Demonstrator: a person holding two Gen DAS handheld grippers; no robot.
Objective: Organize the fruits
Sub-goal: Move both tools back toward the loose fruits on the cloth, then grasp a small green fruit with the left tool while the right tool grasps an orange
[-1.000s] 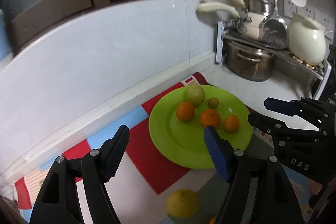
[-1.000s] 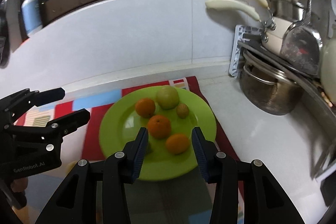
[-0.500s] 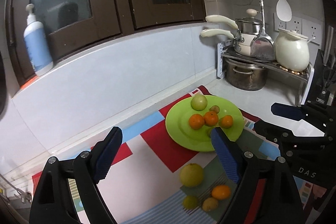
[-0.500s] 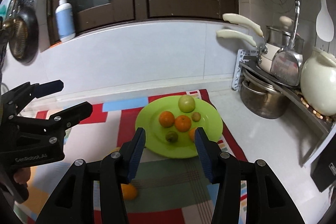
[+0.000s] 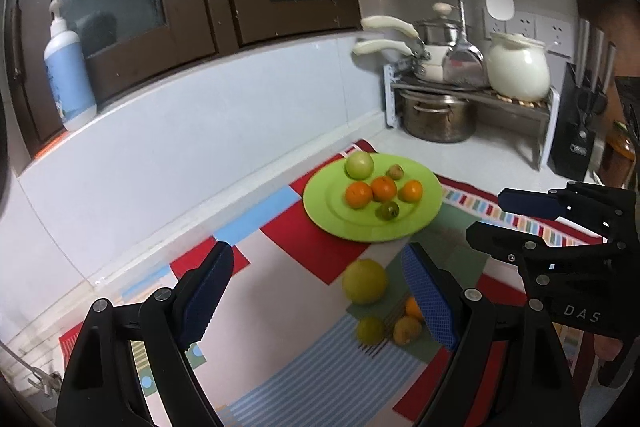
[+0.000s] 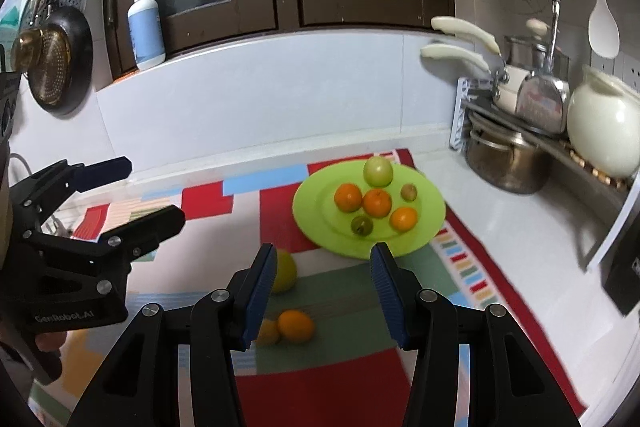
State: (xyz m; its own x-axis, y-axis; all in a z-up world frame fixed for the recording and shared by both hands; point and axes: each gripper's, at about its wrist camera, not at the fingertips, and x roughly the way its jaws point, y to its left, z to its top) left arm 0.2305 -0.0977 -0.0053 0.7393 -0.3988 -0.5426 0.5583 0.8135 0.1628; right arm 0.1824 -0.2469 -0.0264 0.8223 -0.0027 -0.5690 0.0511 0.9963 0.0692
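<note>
A: Six fruits sit on the green plate (image 5: 332, 223), ahead of both tools: a pale green apple (image 5: 359, 165) at the far rim, three oranges, and two small ones. Loose fruit lies nearer on the patchwork mat (image 5: 280, 367).

B: Tool state?

A: Left gripper (image 5: 320, 299) spread wide, nothing between the pads. Right gripper (image 6: 323, 291) also parted and empty. Both hang above the mat, touching nothing.

B: Step in hand?

A: Judged: between picks. The next move calls for dropping onto a loose fruit. The large yellow-green fruit (image 5: 365, 281) lies just inside the left tool's right finger; the loose orange (image 6: 295, 325) lies low between the right tool's fingers.

B: Do the views differ?

A: Left view shows four loose fruits, including a small green one (image 5: 370, 329). The right view's left finger hides part of that cluster, but it alone shows the strainer (image 6: 48, 67) hanging on the wall.
</note>
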